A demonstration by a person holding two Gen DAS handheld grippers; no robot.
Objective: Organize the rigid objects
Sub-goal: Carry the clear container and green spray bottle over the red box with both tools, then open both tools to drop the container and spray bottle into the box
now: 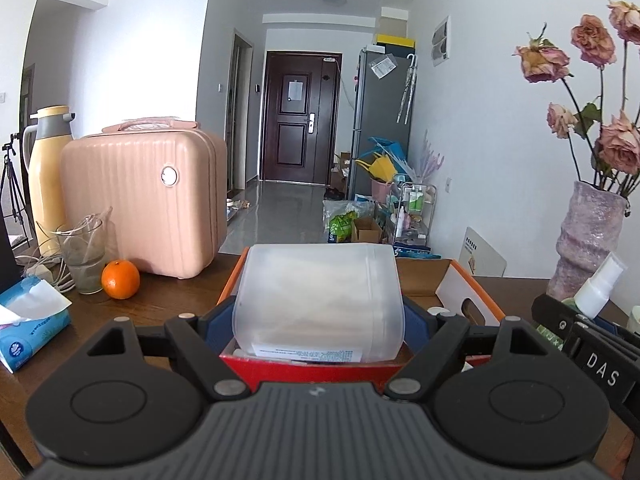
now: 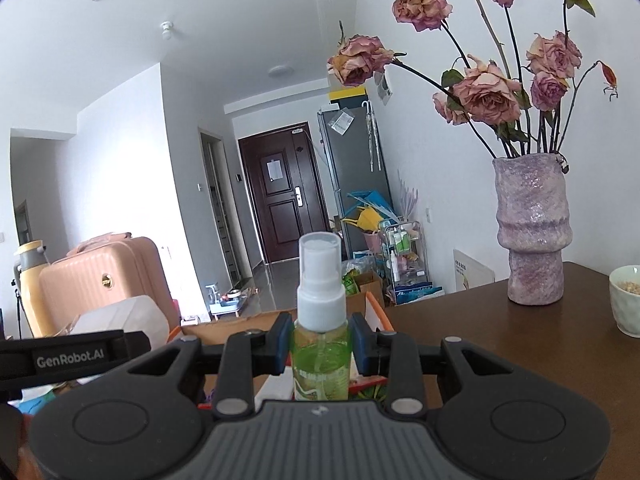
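The left gripper [image 1: 320, 322] jaws pinch a frosted plastic container [image 1: 320, 300] above the cardboard box [image 1: 456, 284]; light, smooth, likely slippery; the right gripper [image 2: 320, 346] jaws pinch a green spray bottle [image 2: 320, 344] at its stiff waist.

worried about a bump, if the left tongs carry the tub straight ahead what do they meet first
Probably nothing on the table: the left tongs hold the frosted tub over the orange-rimmed box, and beyond it lies open hallway. Depth to the box's far wall is unclear.
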